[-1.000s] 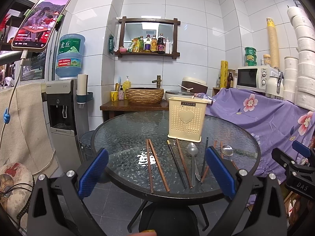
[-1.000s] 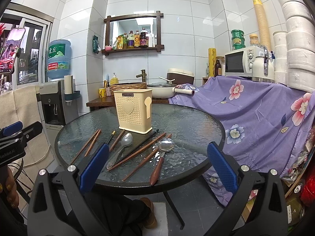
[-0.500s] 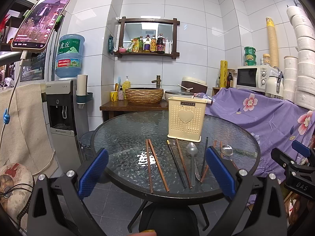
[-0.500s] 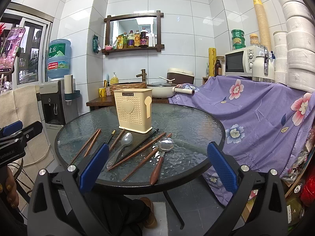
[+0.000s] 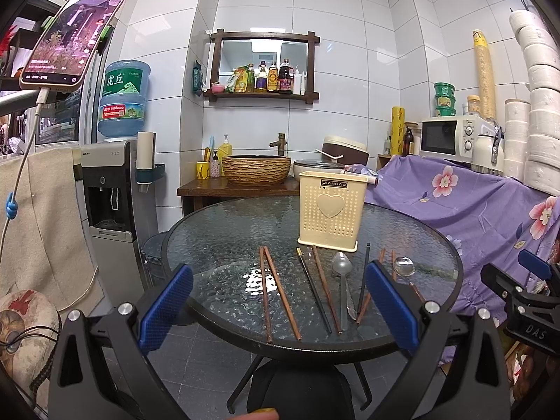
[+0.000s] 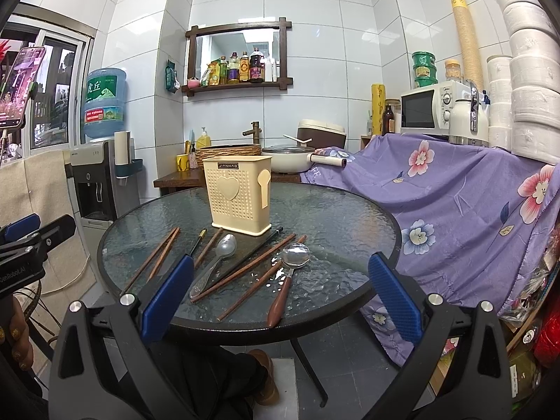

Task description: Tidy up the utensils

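Observation:
A cream perforated utensil holder (image 5: 329,210) (image 6: 239,194) stands upright on the round glass table (image 5: 217,231) (image 6: 343,217). In front of it lie several wooden chopsticks (image 5: 276,290) (image 6: 245,269), a black chopstick (image 5: 313,290), a metal spoon (image 5: 343,280) (image 6: 217,255) and a wooden-handled spoon (image 5: 404,267) (image 6: 288,276). My left gripper (image 5: 280,308) hangs open at the table's near edge, holding nothing. My right gripper (image 6: 280,294) is open too, at the near edge on the right side, and shows in the left wrist view (image 5: 525,297).
A water dispenser (image 5: 112,182) stands to the left of the table. A purple flowered cloth (image 6: 472,203) covers a counter on the right, with a microwave (image 6: 434,108) on it. Behind the table is a wooden stand with a woven basin (image 5: 257,169). A phone (image 5: 71,35) hangs upper left.

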### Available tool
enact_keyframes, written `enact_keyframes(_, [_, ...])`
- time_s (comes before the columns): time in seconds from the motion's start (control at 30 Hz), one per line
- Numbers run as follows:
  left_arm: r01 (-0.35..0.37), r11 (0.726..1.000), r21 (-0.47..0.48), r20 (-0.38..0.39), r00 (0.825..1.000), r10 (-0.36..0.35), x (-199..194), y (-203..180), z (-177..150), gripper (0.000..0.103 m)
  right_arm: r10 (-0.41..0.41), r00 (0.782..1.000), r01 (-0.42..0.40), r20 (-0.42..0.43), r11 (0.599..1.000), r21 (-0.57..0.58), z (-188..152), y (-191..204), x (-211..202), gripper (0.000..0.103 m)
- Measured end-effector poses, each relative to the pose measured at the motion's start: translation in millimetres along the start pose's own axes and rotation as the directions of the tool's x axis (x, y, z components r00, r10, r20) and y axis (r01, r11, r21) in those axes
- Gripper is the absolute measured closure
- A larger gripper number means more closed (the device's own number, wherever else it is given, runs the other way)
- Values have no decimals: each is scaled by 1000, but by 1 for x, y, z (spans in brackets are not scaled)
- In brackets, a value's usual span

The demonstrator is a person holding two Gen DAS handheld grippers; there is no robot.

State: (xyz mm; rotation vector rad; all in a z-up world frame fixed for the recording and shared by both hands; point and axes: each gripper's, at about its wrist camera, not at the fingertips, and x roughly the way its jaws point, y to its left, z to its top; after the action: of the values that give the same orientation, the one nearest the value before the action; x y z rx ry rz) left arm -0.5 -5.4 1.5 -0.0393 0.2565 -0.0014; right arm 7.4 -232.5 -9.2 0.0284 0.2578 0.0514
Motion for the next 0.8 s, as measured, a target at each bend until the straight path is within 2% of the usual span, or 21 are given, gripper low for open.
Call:
enact_keyframes(0.2, [22,1000,6,-50,998,-22,10,1,-3,6,-26,999,25,-31,1000,-16,-1,-4,12,4])
enact_keyframes(0.53, [1,998,59,-176,984,10,58,15,-13,6,-76,971,71,-228,997,-30,-12,-26,69,4])
enact_keyframes(0.67, [-1,999,46,-270,963,13,88,28,-18,6,-102,955,92,-277,995,-49,-19,-29,87,4])
enact_keyframes(0.8, [-12,998,57,-334,942,30,113,37,-20,9,-85,943,74,-322,996,-46,-20,-30,106,4])
